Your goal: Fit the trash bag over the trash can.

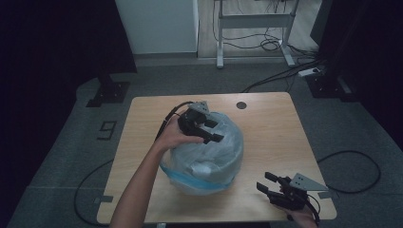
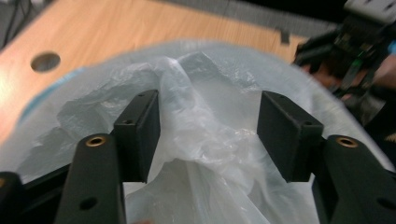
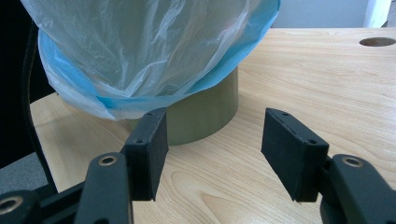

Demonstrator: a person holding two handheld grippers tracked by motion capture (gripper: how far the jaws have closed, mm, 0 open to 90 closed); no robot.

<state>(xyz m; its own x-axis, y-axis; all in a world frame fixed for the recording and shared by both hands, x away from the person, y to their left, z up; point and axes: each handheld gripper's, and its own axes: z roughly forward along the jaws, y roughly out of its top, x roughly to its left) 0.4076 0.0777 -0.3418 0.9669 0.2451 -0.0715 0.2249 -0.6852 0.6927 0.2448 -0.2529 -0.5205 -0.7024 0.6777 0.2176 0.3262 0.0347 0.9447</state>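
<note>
A translucent plastic bag [image 1: 209, 156] with a blue hem [image 3: 224, 70] is draped over an olive-green round bin [image 3: 205, 116] in the middle of the wooden table [image 1: 271, 128]. My left gripper [image 1: 216, 130] hovers over the top of the bag, open. In the left gripper view a crumpled ridge of the bag [image 2: 205, 135] rises between the pads, lying against one of the fingers [image 2: 140, 130] and apart from the other. My right gripper [image 1: 264, 181] rests near the table's front right corner, open and holding nothing. In the right gripper view it [image 3: 212, 121] points at the bin's base.
A round cable hole [image 1: 241, 105] sits near the table's far edge. Behind the table are a white desk frame [image 1: 252, 21] and a white cabinet [image 1: 157, 23]. Cables [image 1: 351, 171] trail on the grey floor to the right.
</note>
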